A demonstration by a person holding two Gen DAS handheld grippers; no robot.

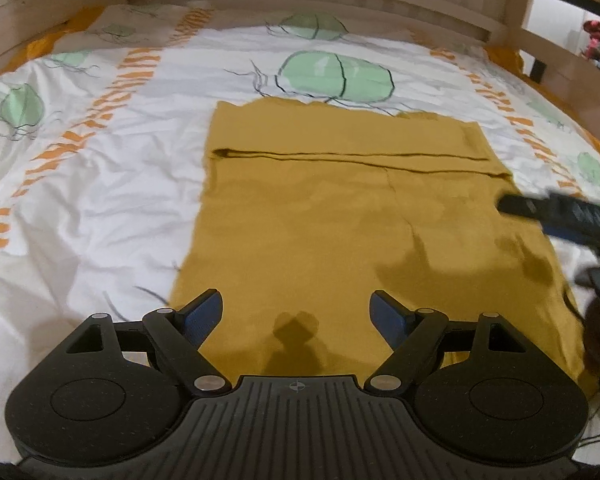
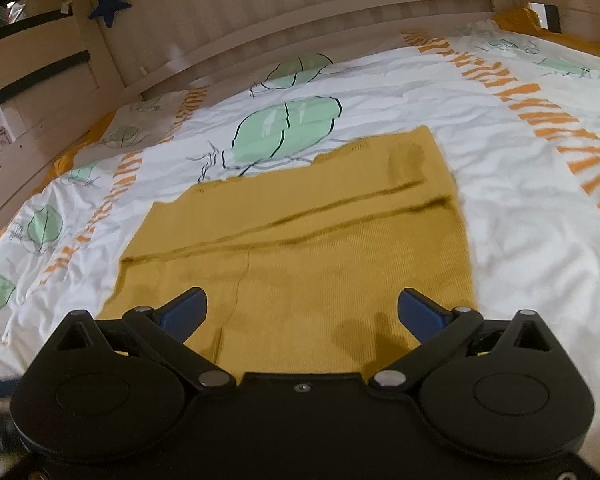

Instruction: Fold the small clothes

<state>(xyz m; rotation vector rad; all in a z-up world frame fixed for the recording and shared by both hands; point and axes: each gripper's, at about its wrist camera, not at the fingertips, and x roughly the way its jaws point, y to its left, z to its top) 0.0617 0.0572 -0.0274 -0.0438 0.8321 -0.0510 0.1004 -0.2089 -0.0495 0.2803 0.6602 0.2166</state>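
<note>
Fingers spread wide on both grippers, nothing held: left gripper [image 1: 296, 312] and right gripper [image 2: 302, 312] hover over the near edge of the mustard garment [image 1: 340, 220], which lies flat on the patterned bedsheet [image 1: 100, 200], one fold line already across its far part. Risks: a pinch could grab the sheet along with the knit, or catch only the top layer, so the fold comes out skewed; uneven lifts would drag the far fold open.
</note>
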